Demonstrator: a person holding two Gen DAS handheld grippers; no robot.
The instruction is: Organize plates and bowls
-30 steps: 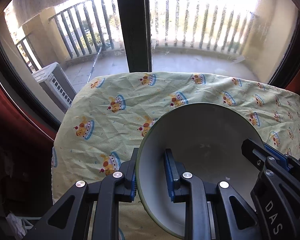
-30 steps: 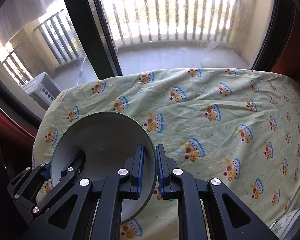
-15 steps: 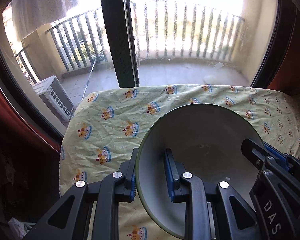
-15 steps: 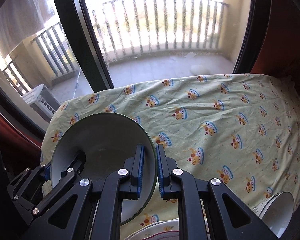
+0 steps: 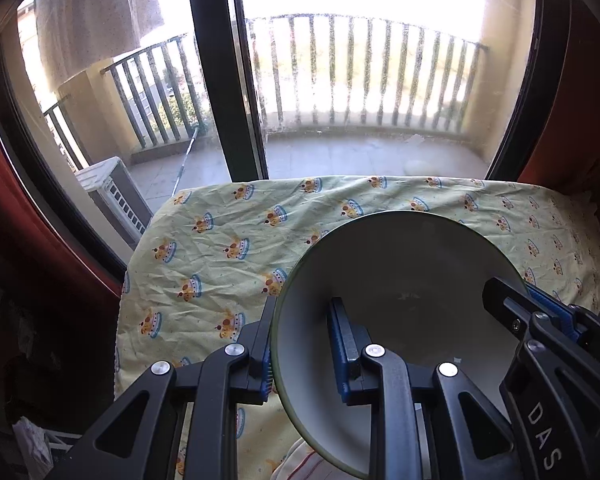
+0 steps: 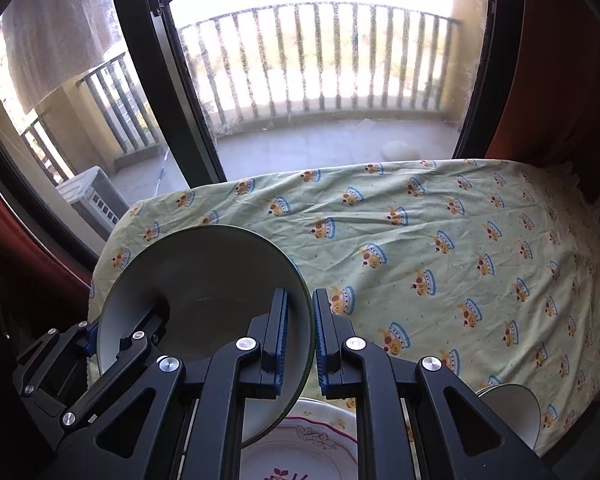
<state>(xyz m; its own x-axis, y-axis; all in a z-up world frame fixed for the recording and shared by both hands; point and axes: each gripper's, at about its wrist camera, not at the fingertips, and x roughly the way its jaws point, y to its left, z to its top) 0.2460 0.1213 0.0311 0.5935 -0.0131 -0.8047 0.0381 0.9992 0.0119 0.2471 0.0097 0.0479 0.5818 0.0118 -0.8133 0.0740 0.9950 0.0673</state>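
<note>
A grey bowl with a green rim [image 5: 400,280] is held in the air above the table by both grippers. My left gripper [image 5: 300,344] is shut on its left rim, one finger inside and one outside. My right gripper [image 6: 300,332] is shut on the opposite rim; the same bowl [image 6: 204,280] shows there. The right gripper also shows in the left wrist view [image 5: 540,320]. A white plate with a floral pattern [image 6: 300,448] lies under the bowl near the front edge. A second grey bowl [image 6: 512,412] sits at the front right.
The table is covered by a yellow-green cloth with crown prints [image 6: 440,240]. Behind it is a large window with a dark frame [image 5: 228,80] and a balcony. Red curtains [image 6: 560,80] hang at both sides.
Both grippers, still holding the bowl, have drawn back and up from the table. The floral plate and the second bowl have come into the right wrist view.
</note>
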